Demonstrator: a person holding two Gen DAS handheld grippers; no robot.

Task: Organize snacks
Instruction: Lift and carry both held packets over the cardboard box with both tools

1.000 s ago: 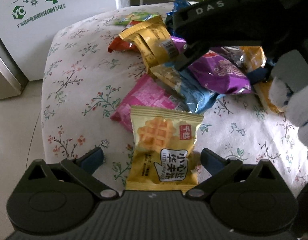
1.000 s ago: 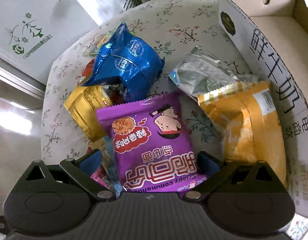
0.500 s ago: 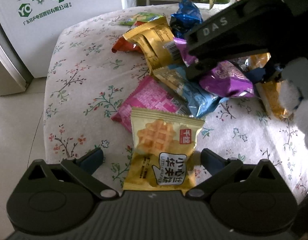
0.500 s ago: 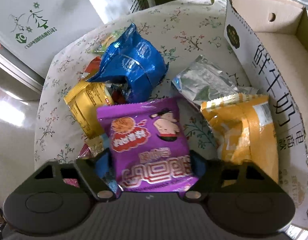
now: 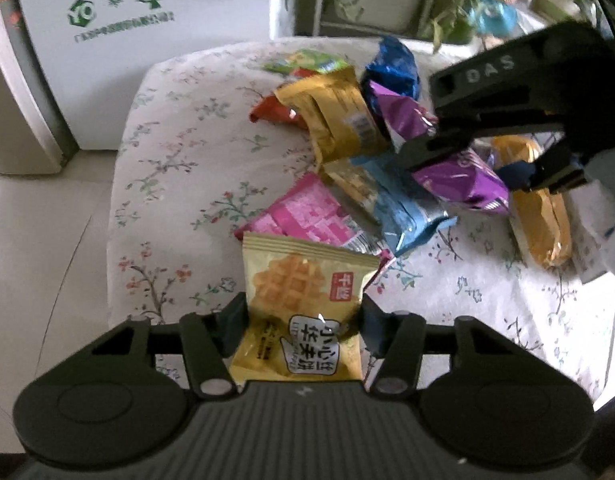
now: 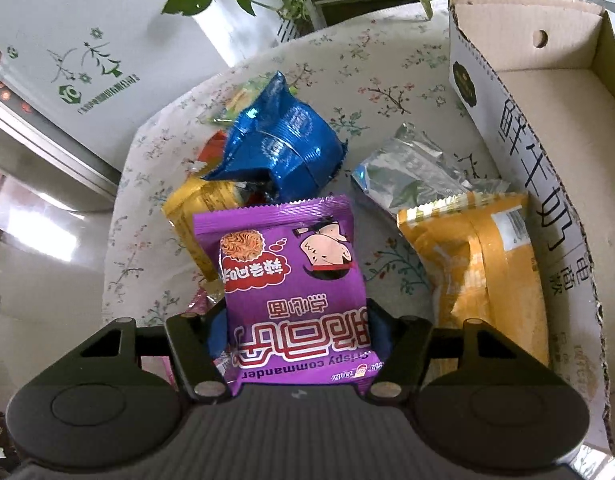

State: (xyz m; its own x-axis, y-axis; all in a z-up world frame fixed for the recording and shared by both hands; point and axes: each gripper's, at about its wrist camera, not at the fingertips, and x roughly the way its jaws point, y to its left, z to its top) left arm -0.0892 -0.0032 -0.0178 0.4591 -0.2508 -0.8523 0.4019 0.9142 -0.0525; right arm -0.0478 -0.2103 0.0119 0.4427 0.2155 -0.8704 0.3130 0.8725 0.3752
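Floral tablecloth [image 5: 179,184] is lying underneath; your left gripper [image 5: 303,320] is closing on the waffle packet [image 5: 303,300], your right gripper [image 6: 297,330] on the purple noodle packet [image 6: 287,272].

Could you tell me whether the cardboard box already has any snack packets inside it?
No, the cardboard box shows only bare cardboard inside where visible.

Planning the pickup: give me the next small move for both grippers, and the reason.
Probably finish closing, then lift. The left gripper is closing on the yellow waffle packet, the right gripper on the purple noodle packet; both packets sit between the pads. The open cardboard box beside the pile looks the likely destination.
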